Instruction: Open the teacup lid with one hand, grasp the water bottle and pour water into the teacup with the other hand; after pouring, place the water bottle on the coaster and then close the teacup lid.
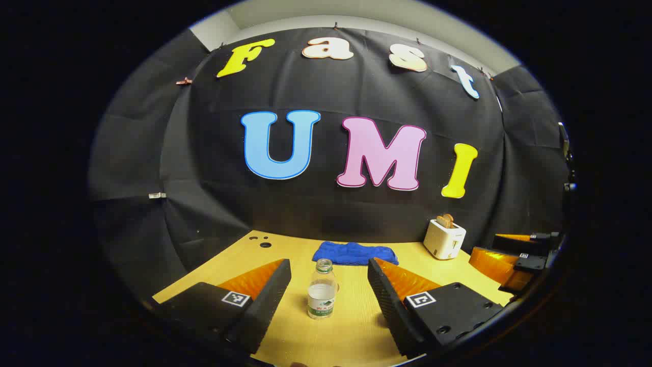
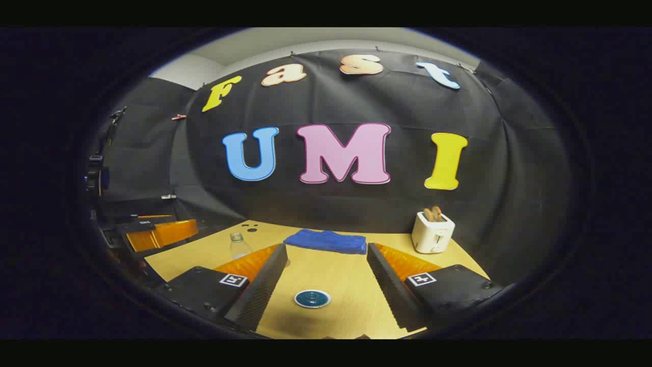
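While the left gripper (image 1: pixel 328 300) hangs with fingers spread wide, holding nothing, the water bottle (image 1: pixel 322 289) stands upright, uncapped, on the wooden table (image 1: pixel 351 331) between them. Blue cloth (image 1: pixel 355 253) behind; toaster (image 1: pixel 444 237) far right. Right gripper (image 2: pixel 326 295) likewise spread, empty, a round blue lid (image 2: pixel 312 298) on the table between its fingers.

Water bottle (image 1: pixel 322 289) stands between spread left tongs (image 1: pixel 329 285).

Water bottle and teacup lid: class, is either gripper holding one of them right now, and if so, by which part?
Nothing is held. The left gripper is open with the water bottle standing untouched between its fingers; the right gripper is open above the teacup lid.
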`<control>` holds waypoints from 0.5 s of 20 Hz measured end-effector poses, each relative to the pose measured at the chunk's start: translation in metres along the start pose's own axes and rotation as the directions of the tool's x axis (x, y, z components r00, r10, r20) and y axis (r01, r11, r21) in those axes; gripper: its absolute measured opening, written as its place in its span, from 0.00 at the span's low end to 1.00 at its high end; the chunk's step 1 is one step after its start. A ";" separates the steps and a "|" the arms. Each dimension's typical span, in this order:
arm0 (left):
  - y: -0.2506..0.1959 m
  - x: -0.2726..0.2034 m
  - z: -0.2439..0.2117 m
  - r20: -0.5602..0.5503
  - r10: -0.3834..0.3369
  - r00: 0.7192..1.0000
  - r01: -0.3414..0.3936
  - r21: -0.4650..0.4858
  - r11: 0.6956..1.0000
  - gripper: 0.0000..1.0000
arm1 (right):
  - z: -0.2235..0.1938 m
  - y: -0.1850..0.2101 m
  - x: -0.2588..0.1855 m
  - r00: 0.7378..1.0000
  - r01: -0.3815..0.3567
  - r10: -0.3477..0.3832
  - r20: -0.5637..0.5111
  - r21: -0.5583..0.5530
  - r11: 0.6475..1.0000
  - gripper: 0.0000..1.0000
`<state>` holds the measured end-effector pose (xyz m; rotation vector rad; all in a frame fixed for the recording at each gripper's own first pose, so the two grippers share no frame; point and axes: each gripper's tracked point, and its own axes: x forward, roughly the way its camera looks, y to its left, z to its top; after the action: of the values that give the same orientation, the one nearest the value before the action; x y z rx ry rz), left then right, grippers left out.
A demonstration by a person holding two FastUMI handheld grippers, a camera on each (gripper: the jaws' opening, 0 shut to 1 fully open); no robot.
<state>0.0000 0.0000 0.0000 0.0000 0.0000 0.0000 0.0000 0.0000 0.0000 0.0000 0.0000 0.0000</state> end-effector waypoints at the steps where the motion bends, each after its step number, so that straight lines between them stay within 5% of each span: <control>1: 0.002 0.002 -0.003 -0.012 0.000 1.000 0.000 0.009 1.000 0.95 | -0.002 0.002 0.003 1.000 -0.009 0.009 -0.007 -0.001 1.000 0.98; 10: 0.009 0.004 -0.007 -0.028 0.023 0.999 -0.021 0.039 0.999 0.96 | -0.030 0.009 0.015 0.996 -0.045 0.048 -0.081 0.041 0.998 0.98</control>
<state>0.0043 0.0086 -0.0068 0.0383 0.0284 0.0220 0.0154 0.0089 -0.0303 0.0389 0.0824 0.0469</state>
